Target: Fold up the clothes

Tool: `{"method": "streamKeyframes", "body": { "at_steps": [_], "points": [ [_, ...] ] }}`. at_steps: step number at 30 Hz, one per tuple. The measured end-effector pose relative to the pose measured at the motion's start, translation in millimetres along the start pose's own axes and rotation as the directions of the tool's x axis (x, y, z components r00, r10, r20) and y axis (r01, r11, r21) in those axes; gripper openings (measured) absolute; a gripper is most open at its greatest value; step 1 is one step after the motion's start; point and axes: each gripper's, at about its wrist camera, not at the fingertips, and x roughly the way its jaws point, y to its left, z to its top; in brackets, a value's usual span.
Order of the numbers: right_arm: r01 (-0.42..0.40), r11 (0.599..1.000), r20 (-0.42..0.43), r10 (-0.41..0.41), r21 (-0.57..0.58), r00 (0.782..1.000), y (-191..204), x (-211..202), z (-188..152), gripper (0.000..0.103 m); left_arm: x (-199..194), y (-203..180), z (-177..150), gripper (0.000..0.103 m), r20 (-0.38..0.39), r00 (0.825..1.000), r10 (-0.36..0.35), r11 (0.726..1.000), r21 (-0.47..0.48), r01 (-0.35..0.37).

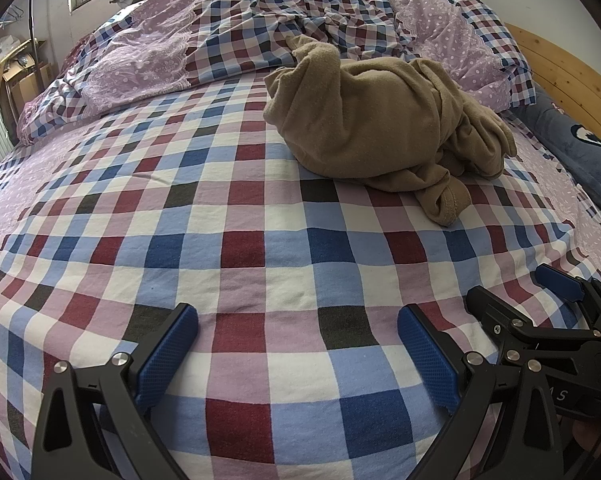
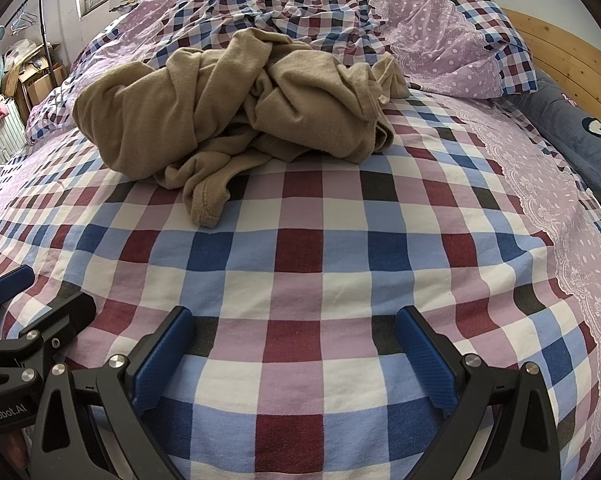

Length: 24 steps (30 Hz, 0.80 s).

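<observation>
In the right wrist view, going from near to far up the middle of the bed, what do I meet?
Right gripper, fingers open over the checked sheet → crumpled tan garment → rumpled checked duvet at the far side.

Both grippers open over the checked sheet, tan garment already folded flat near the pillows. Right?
Not quite. The tan garment is not folded: it lies in a crumpled heap, one cuff trailing toward the camera, as the right wrist view shows. The rest holds: left gripper and right gripper are open over the checked sheet, and the heap sits near the pillows.
</observation>
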Motion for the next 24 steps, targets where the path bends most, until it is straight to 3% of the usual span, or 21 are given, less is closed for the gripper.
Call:
{"method": "streamKeyframes", "body": {
  "at_steps": [24],
  "points": [
    [0.0,1.0,-0.009,0.0,0.002,1.0,-0.7,1.2,-0.5,0.103,-2.0,-2.3,-3.3,0.102,0.003,1.0,0.003,1.0,-0.001,-0.003]
  ]
}}
